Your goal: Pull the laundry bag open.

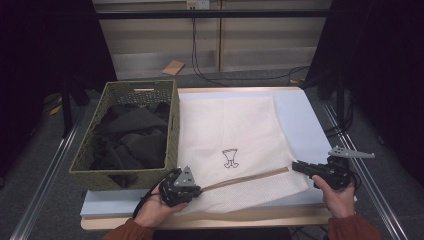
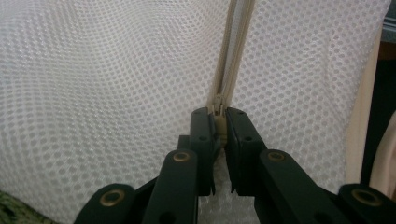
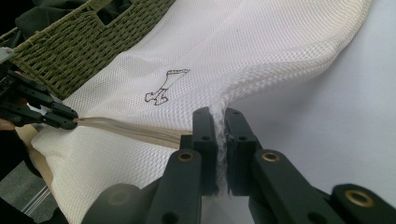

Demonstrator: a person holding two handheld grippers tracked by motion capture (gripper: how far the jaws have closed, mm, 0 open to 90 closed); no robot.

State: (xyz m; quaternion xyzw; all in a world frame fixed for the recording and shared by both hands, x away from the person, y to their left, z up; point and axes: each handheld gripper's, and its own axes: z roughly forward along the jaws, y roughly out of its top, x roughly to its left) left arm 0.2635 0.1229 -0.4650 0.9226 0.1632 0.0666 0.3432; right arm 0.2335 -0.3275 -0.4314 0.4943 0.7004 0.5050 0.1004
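A white mesh laundry bag (image 1: 235,130) with a small black drawing lies flat on the table. A beige zipper (image 1: 245,178) runs along its near side. My left gripper (image 1: 199,189) is at the zipper's left end, and in the left gripper view the gripper (image 2: 219,115) is shut on the zipper pull (image 2: 217,101). At the zipper's right end my right gripper (image 1: 296,166) pinches the bag's edge; in the right gripper view the gripper (image 3: 217,115) is shut on bunched mesh (image 3: 217,108). That view has the left gripper (image 3: 70,122) at the zipper's (image 3: 130,129) far end.
A green woven basket (image 1: 172,130) full of dark clothes (image 1: 132,135) stands against the bag's left side. A pale blue mat (image 1: 300,120) covers the table under the bag. The table's front edge runs just below both hands.
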